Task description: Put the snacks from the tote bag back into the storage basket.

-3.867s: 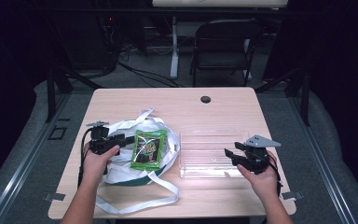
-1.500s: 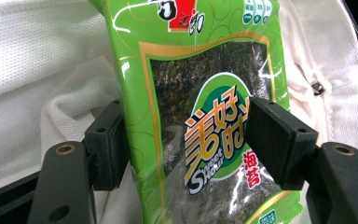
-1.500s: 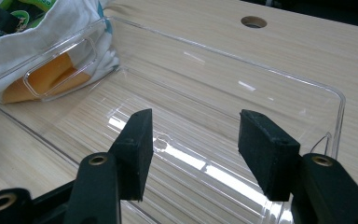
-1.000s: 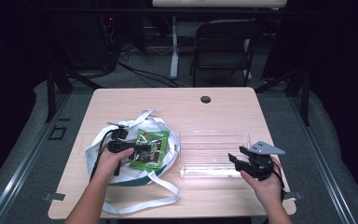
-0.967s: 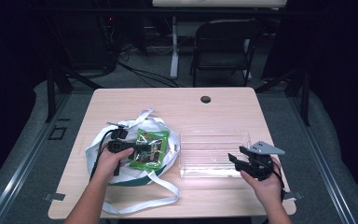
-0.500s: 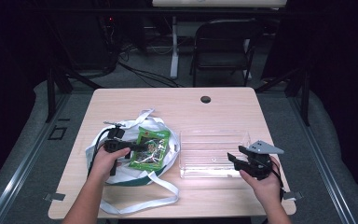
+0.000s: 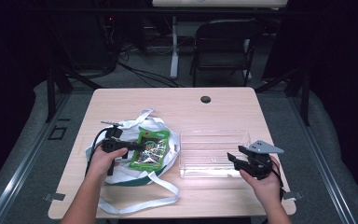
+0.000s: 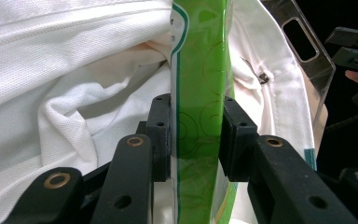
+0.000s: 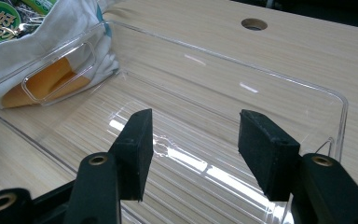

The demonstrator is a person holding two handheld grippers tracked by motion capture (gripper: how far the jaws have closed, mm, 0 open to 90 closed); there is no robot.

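Wooden counter (image 7: 270, 116) bears a white bag (image 7: 121, 161) at nine o'clock of a clear tray (image 7: 214, 138). Left tongs (image 8: 196, 135) have just been closing and now clamp the green packet (image 8: 200, 70) edge-on. Right tongs (image 9: 193, 140) gape over the tray, holding nothing.
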